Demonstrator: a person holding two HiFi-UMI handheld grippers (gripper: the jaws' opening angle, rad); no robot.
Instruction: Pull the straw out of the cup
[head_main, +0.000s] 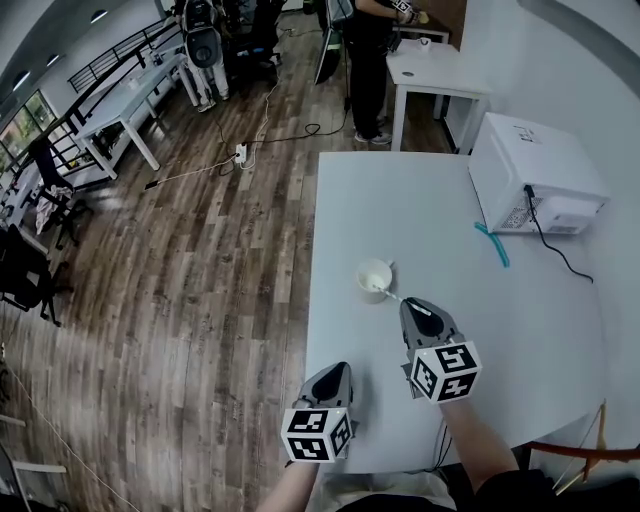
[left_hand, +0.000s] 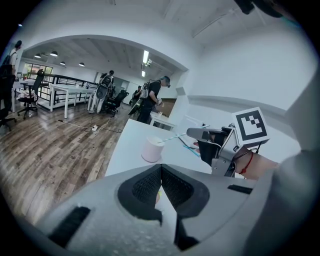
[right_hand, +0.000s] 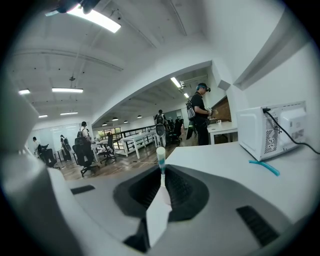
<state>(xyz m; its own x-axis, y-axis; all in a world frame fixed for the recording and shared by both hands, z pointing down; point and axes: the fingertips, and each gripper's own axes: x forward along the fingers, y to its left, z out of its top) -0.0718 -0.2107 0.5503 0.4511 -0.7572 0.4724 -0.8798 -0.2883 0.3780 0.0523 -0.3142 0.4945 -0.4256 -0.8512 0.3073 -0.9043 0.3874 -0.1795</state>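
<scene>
A white cup (head_main: 374, 276) stands on the white table (head_main: 390, 190). From its mouth a striped white and teal straw (head_main: 389, 294) slants out to my right gripper (head_main: 412, 303), which is shut on the straw's upper part. In the right gripper view the straw (right_hand: 161, 159) sticks out beyond the right gripper (right_hand: 161, 172), and the cup is hidden behind it. The left gripper view shows the cup (left_hand: 151, 149), the straw (left_hand: 172, 136) and the right gripper (left_hand: 200, 134) from the side. My left gripper (head_main: 338, 370) hangs near the table's front edge, left of the right one, shut and holding nothing (left_hand: 161, 170).
A white microwave (head_main: 535, 170) stands at the table's back right, its black cable (head_main: 555, 250) trailing over the top. A teal straw (head_main: 492, 243) lies in front of it. A person (head_main: 368, 60) stands by another white table beyond. The wooden floor lies to the left.
</scene>
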